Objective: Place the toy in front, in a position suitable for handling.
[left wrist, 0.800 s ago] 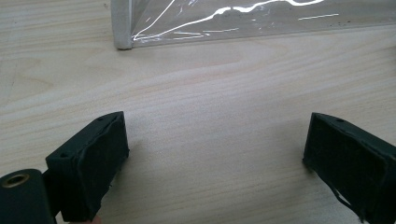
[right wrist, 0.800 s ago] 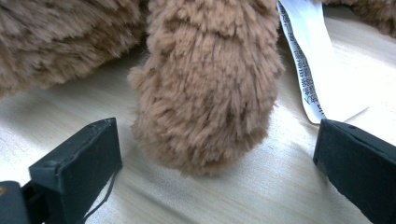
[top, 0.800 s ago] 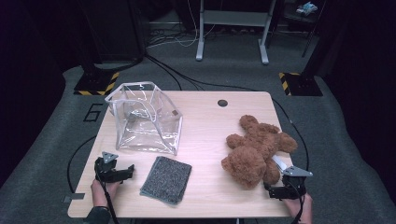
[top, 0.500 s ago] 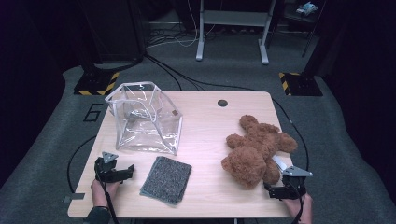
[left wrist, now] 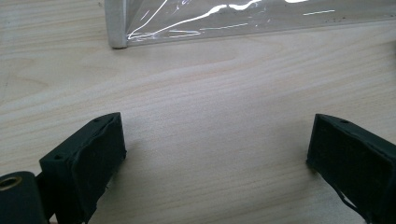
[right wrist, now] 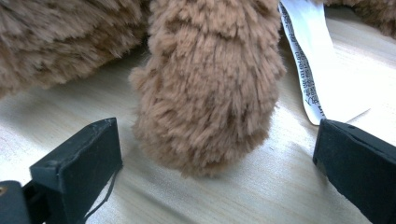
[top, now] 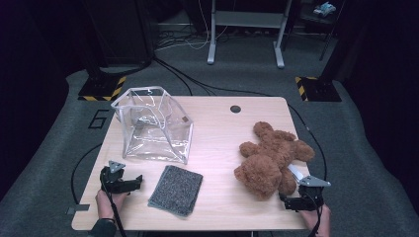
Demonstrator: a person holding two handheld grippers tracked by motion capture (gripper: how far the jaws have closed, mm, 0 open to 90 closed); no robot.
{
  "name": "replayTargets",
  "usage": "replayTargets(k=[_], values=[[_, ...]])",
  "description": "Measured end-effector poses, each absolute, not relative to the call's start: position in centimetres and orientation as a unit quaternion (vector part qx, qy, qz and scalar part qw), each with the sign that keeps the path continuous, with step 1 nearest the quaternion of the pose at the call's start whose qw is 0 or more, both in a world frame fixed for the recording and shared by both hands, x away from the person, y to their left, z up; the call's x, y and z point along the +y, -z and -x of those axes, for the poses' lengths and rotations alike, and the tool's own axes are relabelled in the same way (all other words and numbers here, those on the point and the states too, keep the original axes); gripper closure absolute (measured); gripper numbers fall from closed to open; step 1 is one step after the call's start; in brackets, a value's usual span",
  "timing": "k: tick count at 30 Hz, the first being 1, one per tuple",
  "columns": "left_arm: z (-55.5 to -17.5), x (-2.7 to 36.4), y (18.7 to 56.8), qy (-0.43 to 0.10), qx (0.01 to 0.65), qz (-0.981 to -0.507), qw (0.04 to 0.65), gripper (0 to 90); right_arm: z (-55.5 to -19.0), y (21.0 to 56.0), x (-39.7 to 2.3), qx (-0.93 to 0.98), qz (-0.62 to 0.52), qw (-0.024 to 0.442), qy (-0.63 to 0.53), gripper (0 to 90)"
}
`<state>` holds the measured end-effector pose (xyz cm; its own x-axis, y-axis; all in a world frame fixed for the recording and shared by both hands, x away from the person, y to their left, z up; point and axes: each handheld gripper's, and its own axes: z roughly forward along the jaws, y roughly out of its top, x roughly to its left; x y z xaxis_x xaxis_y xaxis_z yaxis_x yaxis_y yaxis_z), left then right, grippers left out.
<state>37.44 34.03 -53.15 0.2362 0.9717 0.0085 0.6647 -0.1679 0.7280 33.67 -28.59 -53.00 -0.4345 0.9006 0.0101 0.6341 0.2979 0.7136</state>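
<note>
In the high view a wooden table [top: 217,148] carries a clear plastic bag [top: 153,126] standing open at the far left, a grey cloth [top: 176,190] lying flat at the near left, and a brown teddy bear [top: 272,158] lying on the right. The left tongs [top: 132,181] rest at the near left edge, just beside the cloth and apart from it; the right tongs [top: 285,201] rest at the near right corner, close to the bear's lower end. In the left gripper view the left tongs [left wrist: 215,154] stand wide open over bare table, with the bag's lower edge [left wrist: 243,18] well ahead. In the right gripper view the right tongs [right wrist: 217,163] are wide open too, a furry leg of the bear [right wrist: 208,84] just ahead between the jaws, untouched, and its white label [right wrist: 313,60] lying flat to the right
</note>
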Motion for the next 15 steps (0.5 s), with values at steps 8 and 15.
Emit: replayTargets(k=[8,15], values=[[-37.5,33.9,52.8,-0.238,0.573,-0.714,0.324,3.5,-33.7,53.0,-28.6,0.780,-0.491,0.204,-0.331,0.9],[-38.0,33.8,51.8,-0.249,0.564,-0.714,0.331,3.9,-33.7,53.0,-28.6,0.780,-0.491,0.204,-0.331,0.9]])
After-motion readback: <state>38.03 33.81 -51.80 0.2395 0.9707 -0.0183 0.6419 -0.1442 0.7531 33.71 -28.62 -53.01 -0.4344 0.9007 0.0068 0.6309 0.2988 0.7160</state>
